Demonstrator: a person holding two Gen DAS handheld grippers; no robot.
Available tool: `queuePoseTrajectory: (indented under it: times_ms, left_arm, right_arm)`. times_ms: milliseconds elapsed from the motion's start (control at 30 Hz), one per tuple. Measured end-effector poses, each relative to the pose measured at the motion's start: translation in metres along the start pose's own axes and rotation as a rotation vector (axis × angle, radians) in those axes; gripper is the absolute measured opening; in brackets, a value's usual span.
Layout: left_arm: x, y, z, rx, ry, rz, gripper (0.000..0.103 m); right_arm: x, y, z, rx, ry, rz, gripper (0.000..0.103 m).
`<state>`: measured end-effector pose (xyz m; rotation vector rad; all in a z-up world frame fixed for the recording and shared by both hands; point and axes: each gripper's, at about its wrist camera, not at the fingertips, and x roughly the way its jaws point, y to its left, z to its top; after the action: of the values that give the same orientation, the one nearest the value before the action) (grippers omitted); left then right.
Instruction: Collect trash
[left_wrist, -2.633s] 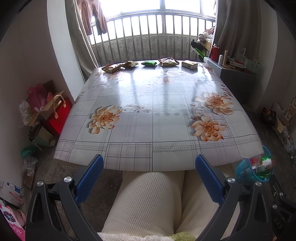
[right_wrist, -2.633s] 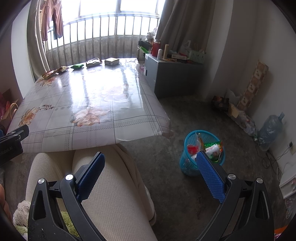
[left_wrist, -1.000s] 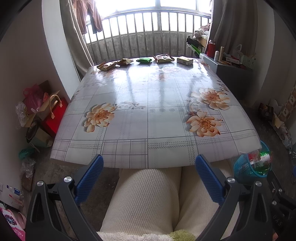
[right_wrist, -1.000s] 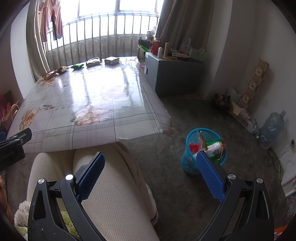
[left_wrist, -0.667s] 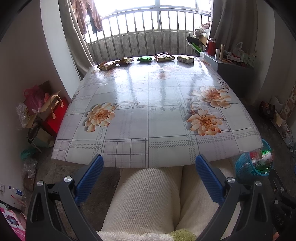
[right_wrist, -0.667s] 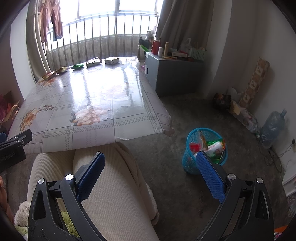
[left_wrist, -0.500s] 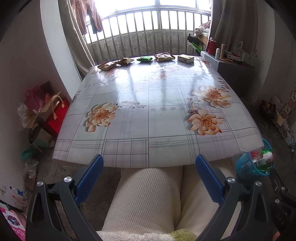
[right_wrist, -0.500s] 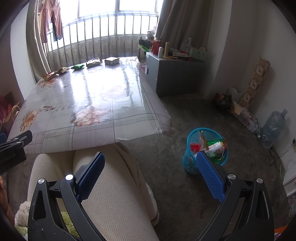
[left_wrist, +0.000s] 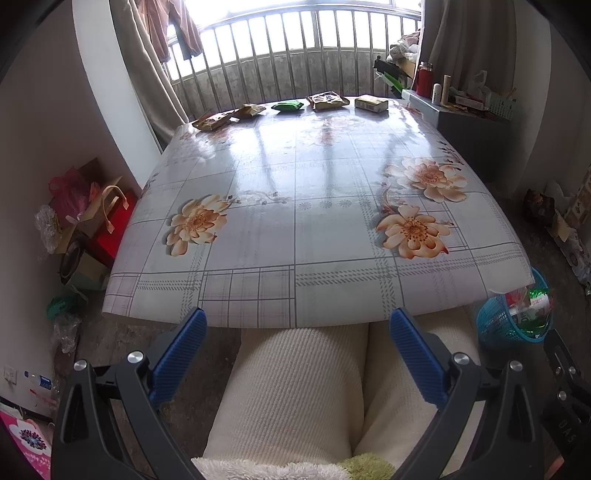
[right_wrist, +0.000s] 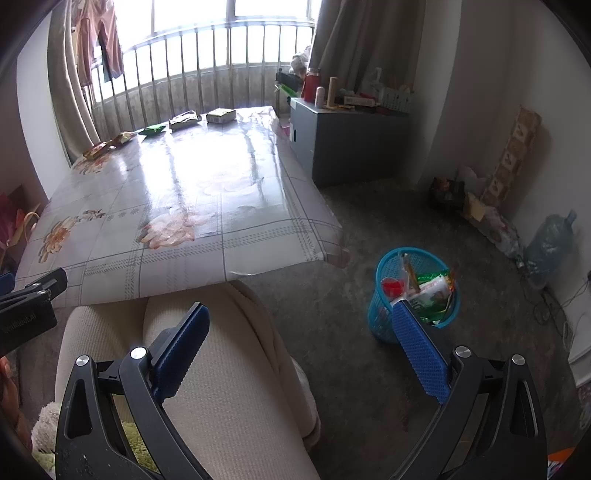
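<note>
Several snack wrappers lie in a row along the far edge of the flowered table (left_wrist: 295, 229): a brown packet (left_wrist: 212, 121), a second brown packet (left_wrist: 250, 110), a green packet (left_wrist: 288, 106), a tan packet (left_wrist: 327, 100) and a small box (left_wrist: 371, 103). They also show in the right wrist view, the green packet (right_wrist: 153, 129) among them. A blue trash basket (right_wrist: 413, 291) holding wrappers stands on the floor right of the table; it also shows in the left wrist view (left_wrist: 513, 317). My left gripper (left_wrist: 295, 328) and right gripper (right_wrist: 297, 321) are open and empty, held low over the person's lap, far from the wrappers.
The person's cream-trousered legs (left_wrist: 314, 387) sit under the near table edge. A grey cabinet (right_wrist: 347, 140) with bottles stands right of the table. Bags and boxes (left_wrist: 88, 214) pile on the floor at the left. A water jug (right_wrist: 550, 240) and clutter line the right wall.
The left wrist view has shifted slightly, with the table a little lower in frame. Both grippers stay open and empty; nothing on the table has moved.
</note>
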<state>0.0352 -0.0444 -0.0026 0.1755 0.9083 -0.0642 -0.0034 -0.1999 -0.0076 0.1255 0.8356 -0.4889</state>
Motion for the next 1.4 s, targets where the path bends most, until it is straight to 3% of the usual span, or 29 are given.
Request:
queuePoseTrajectory:
  times_ms: [1400]
  left_arm:
    - [0.041,-0.003,0.001,0.002,0.146,-0.013,0.097]
  right_arm:
    - [0.028,0.001,0.002,0.006,0.090,0.020,0.095]
